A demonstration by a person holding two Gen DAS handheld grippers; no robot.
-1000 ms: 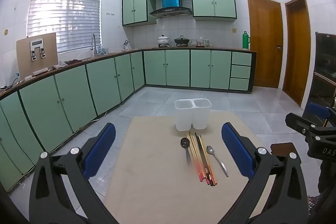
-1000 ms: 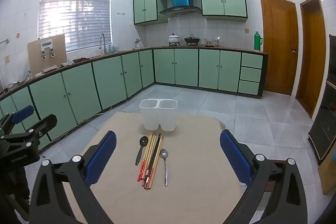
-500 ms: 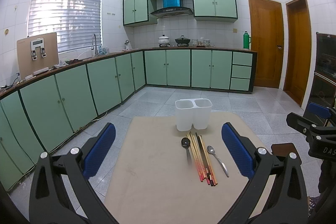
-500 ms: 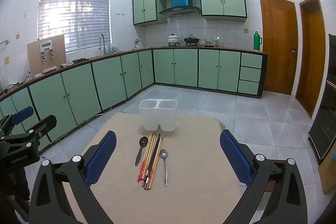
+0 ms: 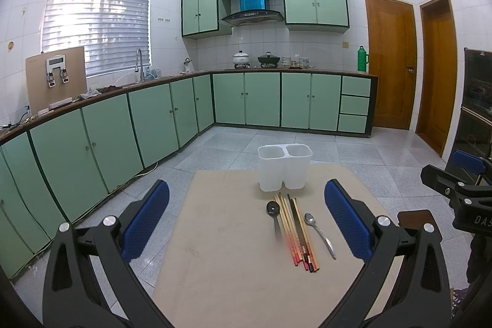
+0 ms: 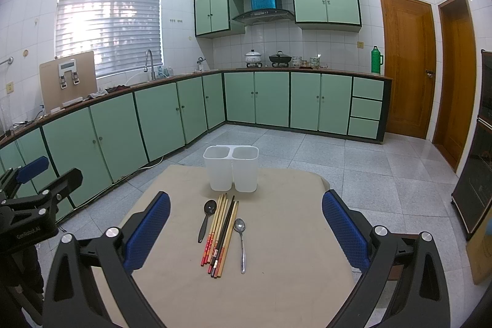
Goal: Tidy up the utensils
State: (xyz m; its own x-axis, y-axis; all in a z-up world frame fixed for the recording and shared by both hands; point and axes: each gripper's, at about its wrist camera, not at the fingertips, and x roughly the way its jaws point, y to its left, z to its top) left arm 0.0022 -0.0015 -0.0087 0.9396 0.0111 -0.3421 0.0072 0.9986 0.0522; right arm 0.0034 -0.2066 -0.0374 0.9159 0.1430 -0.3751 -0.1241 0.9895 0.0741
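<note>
With both grippers point(image 5: 246, 220) point(image 6: 246, 223) spread empty, grasp the thin, rigid, slippery chopsticks point(image 6: 220, 232) mid-shaft; spoons point(image 6: 241, 242) at the handle.

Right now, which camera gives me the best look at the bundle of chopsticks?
The right wrist view: the chopsticks lie near the frame's center, evenly lit, each stick separable. The left wrist view shows the same bundle right of center, with its near-left edge smeared by a blur.
</note>
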